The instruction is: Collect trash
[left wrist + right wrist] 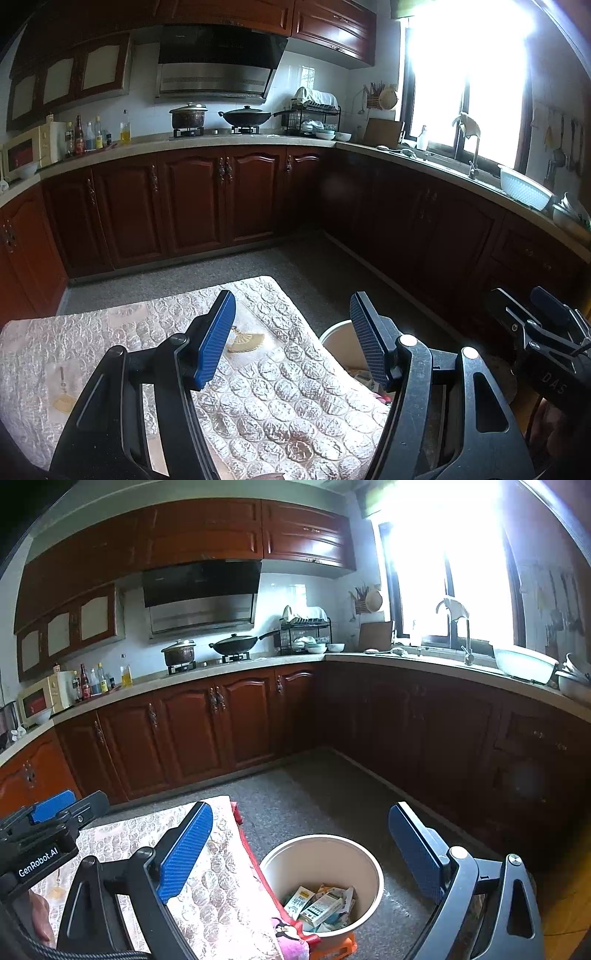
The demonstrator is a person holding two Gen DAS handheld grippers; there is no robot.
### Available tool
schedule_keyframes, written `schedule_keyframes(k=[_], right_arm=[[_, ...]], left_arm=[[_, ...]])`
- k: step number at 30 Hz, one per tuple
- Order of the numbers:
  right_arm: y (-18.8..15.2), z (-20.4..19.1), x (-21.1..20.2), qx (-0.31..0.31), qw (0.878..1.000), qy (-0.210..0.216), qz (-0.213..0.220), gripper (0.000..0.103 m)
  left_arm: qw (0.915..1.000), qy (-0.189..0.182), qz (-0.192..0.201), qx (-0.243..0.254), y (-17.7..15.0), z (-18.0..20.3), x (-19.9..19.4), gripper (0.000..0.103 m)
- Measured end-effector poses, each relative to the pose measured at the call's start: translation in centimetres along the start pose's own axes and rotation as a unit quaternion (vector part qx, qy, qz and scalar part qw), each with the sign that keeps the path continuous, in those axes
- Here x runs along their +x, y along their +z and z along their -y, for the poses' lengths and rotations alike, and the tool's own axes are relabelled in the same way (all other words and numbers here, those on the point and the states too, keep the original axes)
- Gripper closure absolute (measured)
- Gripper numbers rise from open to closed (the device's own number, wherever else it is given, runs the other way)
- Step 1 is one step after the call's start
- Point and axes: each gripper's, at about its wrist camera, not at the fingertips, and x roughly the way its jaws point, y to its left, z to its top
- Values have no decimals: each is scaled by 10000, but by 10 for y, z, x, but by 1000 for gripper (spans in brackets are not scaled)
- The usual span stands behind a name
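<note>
Lying in the bin (321,853) — cartons (320,906) sit below the right gripper's (301,849) wide, empty jaws.

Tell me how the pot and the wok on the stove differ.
The pot is tall, straight-sided and brownish with a pale metallic lid; the wok is shallow, wide and black with a dark lid. The wok has a long handle reaching right; the pot shows none. Both sit lidded on burners.

Trash bin (338,341) mostly hidden behind table edge; carton (320,908) labels unreadable.
</note>
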Motion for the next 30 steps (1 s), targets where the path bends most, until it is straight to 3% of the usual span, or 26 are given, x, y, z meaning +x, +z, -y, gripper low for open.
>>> schedule_keyframes(k=[30], right_arm=[[-3,-4,-2,-35,10000,-69,62,8]], left_arm=[[9998,126,9,120,-5,5,1,40]])
